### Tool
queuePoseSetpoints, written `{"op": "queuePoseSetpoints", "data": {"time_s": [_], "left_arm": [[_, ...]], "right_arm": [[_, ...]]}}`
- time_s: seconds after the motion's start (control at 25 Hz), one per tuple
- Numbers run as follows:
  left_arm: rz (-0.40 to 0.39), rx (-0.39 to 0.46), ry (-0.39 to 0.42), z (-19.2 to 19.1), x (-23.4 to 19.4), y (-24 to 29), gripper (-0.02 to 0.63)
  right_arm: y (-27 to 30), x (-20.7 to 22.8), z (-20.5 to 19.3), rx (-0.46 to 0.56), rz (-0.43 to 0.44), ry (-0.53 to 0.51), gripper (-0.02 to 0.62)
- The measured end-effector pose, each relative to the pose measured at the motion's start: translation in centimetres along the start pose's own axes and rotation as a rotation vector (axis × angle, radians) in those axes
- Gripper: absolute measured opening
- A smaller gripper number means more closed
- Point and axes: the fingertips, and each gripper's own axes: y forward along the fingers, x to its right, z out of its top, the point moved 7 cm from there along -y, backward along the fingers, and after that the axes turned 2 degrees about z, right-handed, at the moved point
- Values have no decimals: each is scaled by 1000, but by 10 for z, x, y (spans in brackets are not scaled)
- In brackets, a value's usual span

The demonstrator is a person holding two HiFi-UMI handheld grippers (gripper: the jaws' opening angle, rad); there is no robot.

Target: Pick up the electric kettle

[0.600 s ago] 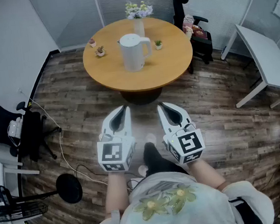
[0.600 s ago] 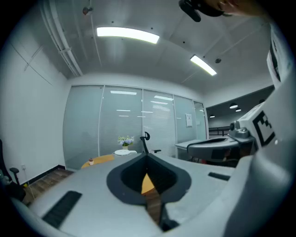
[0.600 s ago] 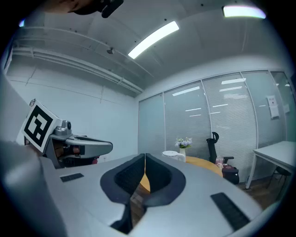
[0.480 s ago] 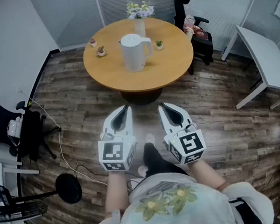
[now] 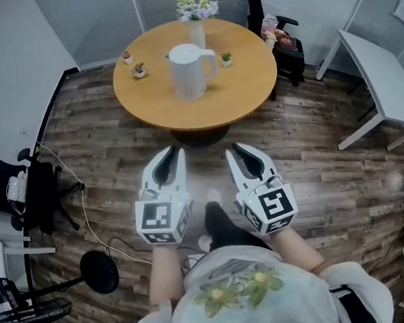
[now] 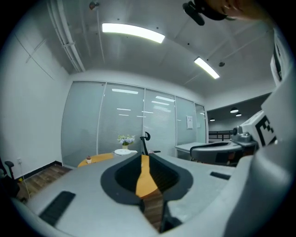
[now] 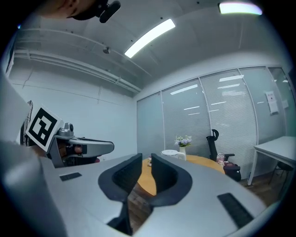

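A white electric kettle (image 5: 190,71) stands upright on the round wooden table (image 5: 239,103), its handle to the right. Both grippers hover over the wood floor, well short of the table's near edge, pointing toward it. My left gripper (image 5: 174,151) is shut with nothing in it; so is my right gripper (image 5: 234,149). In the left gripper view the jaws (image 6: 144,157) frame the table edge, and only the top of the kettle (image 6: 125,152) shows. The right gripper view has the kettle (image 7: 172,153) just right of the gripper (image 7: 146,159).
A flower vase (image 5: 196,21) and two small potted plants (image 5: 139,70) (image 5: 226,58) share the table. A black chair with a bag (image 5: 283,41) stands behind it, a white desk (image 5: 384,81) to the right. An office chair (image 5: 18,187), a floor cable (image 5: 84,205) and a round stand base (image 5: 99,272) lie left.
The head view has shifted slightly, so table and kettle sit a little higher and further left. Both grippers stay side by side and shut, at about the same distance from the table.
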Motion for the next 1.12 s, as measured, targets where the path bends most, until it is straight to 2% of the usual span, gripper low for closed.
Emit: {"op": "queuePoseSetpoints", "data": {"time_s": [0.04, 0.08, 0.16, 0.32, 0.76, 1.12], "left_arm": [[2, 6, -13, 1, -4, 3, 65], [1, 7, -21, 2, -8, 6, 125], [-8, 1, -11, 4, -16, 13, 219], [-11, -18, 29, 6, -33, 26, 299], [-67, -118, 78, -5, -79, 81, 304], [-83, -131, 89, 1, -112, 141, 304]], "right_arm": [[4, 2, 0, -4, 5, 2, 90], [8, 3, 1, -10, 10, 7, 175], [16, 8, 1, -19, 12, 17, 207], [33, 20, 3, -29, -2, 18, 232], [93, 44, -1, -92, 10, -11, 232], [150, 80, 1, -97, -6, 12, 232]]}}
